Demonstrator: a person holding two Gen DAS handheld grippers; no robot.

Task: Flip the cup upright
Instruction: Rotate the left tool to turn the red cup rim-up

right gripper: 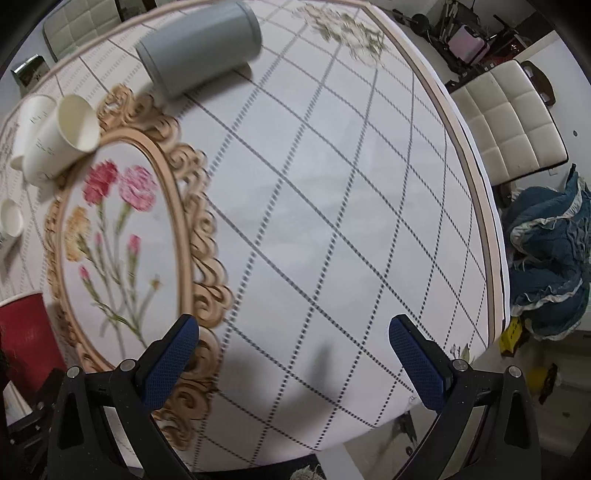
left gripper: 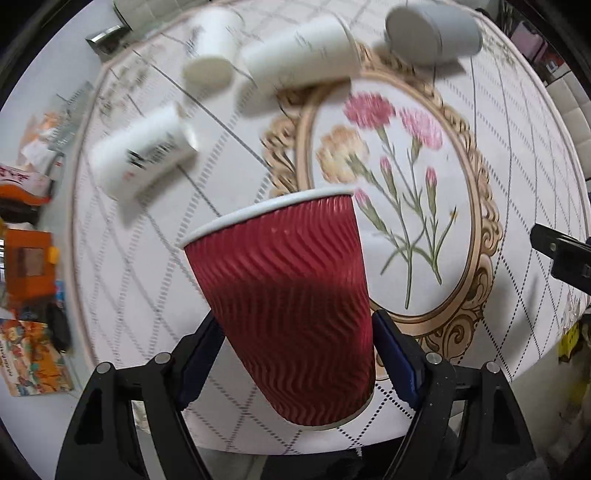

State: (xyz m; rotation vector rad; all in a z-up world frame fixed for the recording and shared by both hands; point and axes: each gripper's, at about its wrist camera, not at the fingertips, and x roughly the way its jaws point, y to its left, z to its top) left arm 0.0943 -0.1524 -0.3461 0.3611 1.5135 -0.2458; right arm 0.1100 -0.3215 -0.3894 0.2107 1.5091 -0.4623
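My left gripper [left gripper: 297, 332] is shut on a red ribbed paper cup [left gripper: 284, 295] with a white rim. The cup is held above the table, mouth up and tilted a little to the left. It also shows at the left edge of the right wrist view [right gripper: 26, 332]. My right gripper [right gripper: 293, 343] is open and empty above the table's front right part. Its black body shows at the right edge of the left wrist view [left gripper: 565, 254].
Three white paper cups [left gripper: 144, 158] [left gripper: 212, 48] [left gripper: 299, 55] and a grey cup [left gripper: 432, 29] lie on their sides on the round flowered tablecloth [right gripper: 332, 184]. Clutter sits beyond the table's left edge [left gripper: 29, 258]. White chairs [right gripper: 513, 122] and blue cloth [right gripper: 546, 258] stand to the right.
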